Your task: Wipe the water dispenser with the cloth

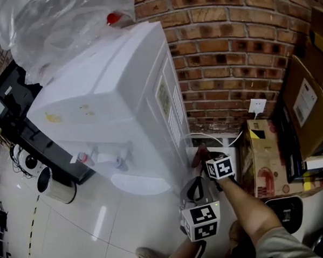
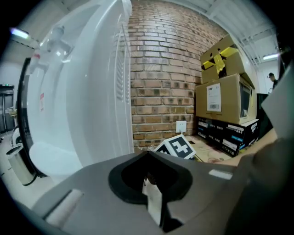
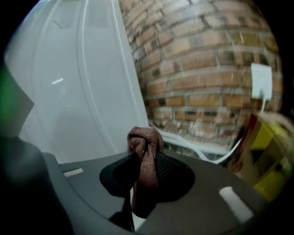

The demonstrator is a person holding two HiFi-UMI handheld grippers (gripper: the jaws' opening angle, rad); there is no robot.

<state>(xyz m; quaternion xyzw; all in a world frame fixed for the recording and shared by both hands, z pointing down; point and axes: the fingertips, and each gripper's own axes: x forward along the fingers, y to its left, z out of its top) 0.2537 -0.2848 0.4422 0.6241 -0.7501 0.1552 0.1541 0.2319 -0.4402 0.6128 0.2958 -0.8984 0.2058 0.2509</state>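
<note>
Left gripper (image 2: 151, 186): I'm seeing its jaws drawn together on nothing, and it's sitting behind the other one.
Right gripper (image 3: 142, 158): I'm pinching the brown cloth (image 3: 144, 143), bunched upright above the jaws. This is the nearer hand.
Water dispenser (image 3: 78, 87): its tall white side panel is lying ahead and left of the cloth, close but apart.
Hidden: the cloth's tail is dropping out of sight inside the jaws.

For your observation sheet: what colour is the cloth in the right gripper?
Brown cloth; clearest in the right gripper view.
</note>
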